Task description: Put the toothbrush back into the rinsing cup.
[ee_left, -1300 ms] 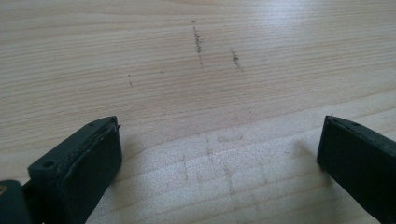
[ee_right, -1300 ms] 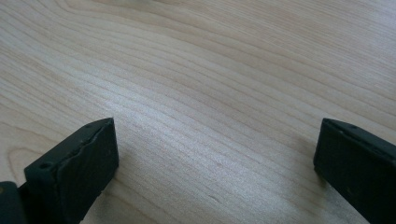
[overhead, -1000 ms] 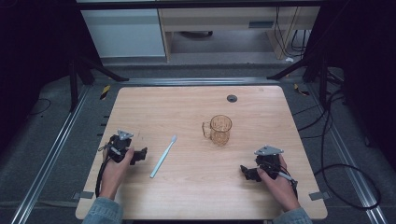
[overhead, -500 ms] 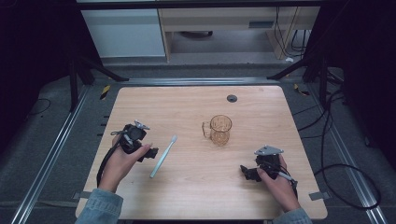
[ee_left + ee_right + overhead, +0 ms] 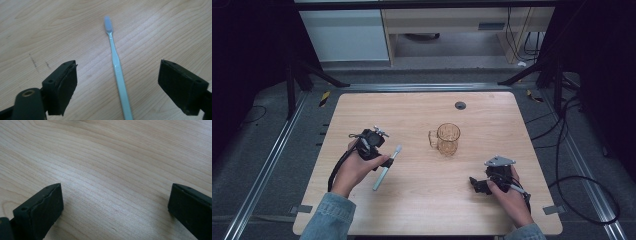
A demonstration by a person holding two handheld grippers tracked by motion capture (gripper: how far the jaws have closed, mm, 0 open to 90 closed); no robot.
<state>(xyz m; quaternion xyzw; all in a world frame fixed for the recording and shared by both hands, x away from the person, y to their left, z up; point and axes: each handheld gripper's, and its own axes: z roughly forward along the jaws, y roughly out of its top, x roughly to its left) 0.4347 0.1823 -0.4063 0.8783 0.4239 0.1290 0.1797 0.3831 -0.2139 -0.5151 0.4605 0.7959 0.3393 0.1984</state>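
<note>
Pale-blue toothbrush (image 5: 117, 67) lies lengthwise between the left gripper's (image 5: 117, 86) spread jaws (right gripper (image 5: 115, 207), lower right, also spread).

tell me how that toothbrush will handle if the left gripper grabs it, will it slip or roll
The toothbrush looks thin and light, so it should lift easily. Its smooth, narrow handle lies flat on the table, so the open left gripper must close low, and the handle might slip or twist between the pads. It probably won't roll far, since the handle looks flattened.
</note>
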